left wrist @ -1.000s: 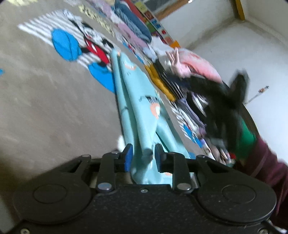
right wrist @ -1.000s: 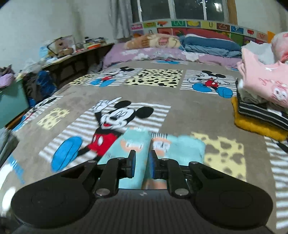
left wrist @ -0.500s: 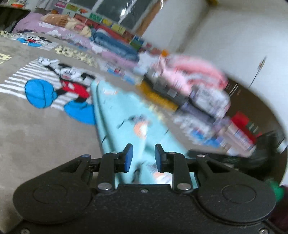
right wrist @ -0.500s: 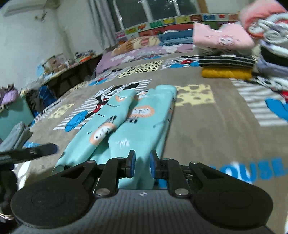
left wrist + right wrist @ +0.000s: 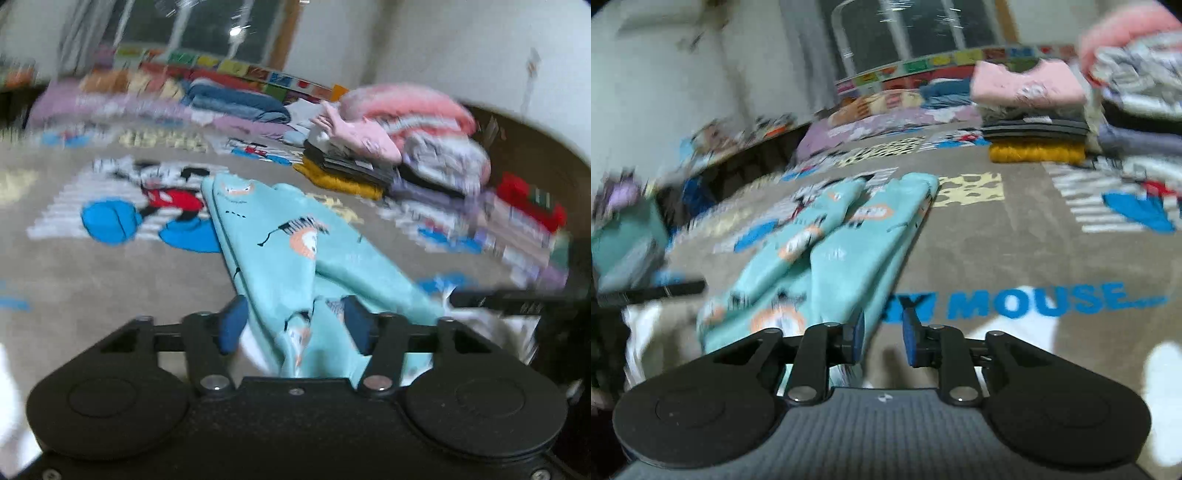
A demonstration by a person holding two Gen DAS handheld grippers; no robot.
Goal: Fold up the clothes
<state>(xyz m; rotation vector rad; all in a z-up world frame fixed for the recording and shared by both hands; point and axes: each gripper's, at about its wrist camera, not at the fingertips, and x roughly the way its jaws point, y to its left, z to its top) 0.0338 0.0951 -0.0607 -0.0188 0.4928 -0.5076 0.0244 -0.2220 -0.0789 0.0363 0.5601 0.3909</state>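
We see the light-blue printed pyjama trousers (image 5: pixel 291 240) lying lengthwise mid-frame on the Mickey Mouse blanket (image 5: pixel 92 280), legs doubled side by side. Left gripper (image 5: pixel 291 325): jaws apart, waist-end cloth bunched loose between them, not pinched. Right gripper (image 5: pixel 882 338): jaws apart, nothing between them, just beside the trousers' near edge. Stack of folded clothes (image 5: pixel 1034 122) sits upper right. We judge it part-folded: lengthwise fold there, crosswise fold and stacking left.
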